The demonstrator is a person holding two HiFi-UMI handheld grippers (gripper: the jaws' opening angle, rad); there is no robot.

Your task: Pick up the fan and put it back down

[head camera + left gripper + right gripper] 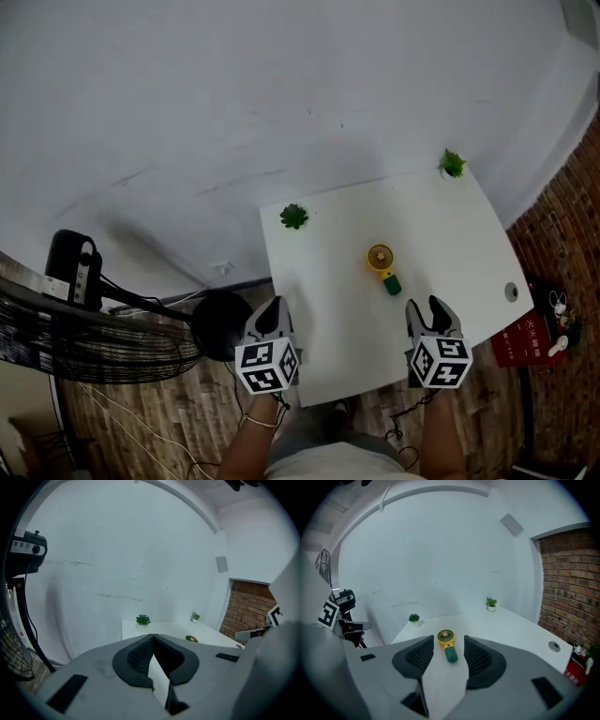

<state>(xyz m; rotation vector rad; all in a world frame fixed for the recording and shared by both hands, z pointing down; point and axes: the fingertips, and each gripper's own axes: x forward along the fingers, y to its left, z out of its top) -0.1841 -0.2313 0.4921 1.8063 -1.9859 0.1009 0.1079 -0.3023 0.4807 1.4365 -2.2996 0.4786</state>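
Note:
A small hand fan with a yellow round head and a green handle lies flat on the white table, near its middle. In the right gripper view the fan lies just ahead, framed between the jaws. My right gripper hovers open over the table's near edge, a little short of the fan, with nothing between its fingers. My left gripper is at the table's near left corner, its pads touching at the tips; it is shut and empty. The fan's head shows far right in the left gripper view.
Two small potted plants stand on the table, one at the far left corner, one at the far right corner. A cable hole sits near the right edge. A large floor fan stands left. Brick wall and red item right.

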